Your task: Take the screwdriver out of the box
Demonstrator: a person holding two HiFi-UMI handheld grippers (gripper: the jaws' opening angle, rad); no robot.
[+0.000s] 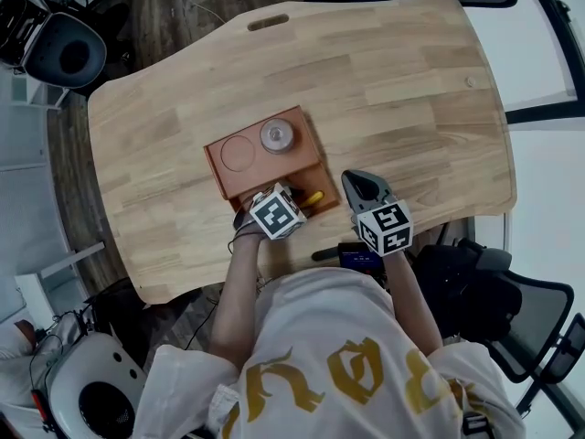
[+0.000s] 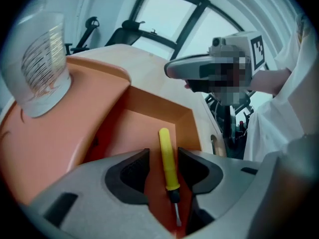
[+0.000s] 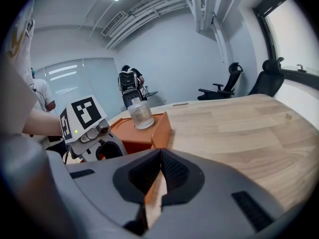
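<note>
An orange box [image 1: 300, 146] sits on the wooden table, its drawer [image 2: 149, 118] pulled out toward me. Inside the drawer lies the screwdriver [image 2: 168, 159], with a yellow handle and a dark tip; in the head view only the handle end [image 1: 313, 198] shows. My left gripper [image 2: 163, 152] points down into the drawer, open, one jaw on either side of the handle, pads apart from it. In the head view its marker cube hides the jaws of the left gripper [image 1: 291, 198]. My right gripper [image 1: 355, 181] hovers right of the box, shut and empty [image 3: 160, 153].
A clear plastic jar [image 1: 277, 135] stands on the box top beside a round recess [image 1: 238, 153]. A dark device [image 1: 361, 257] lies at the table's near edge. Office chairs stand around the table [image 1: 411, 80].
</note>
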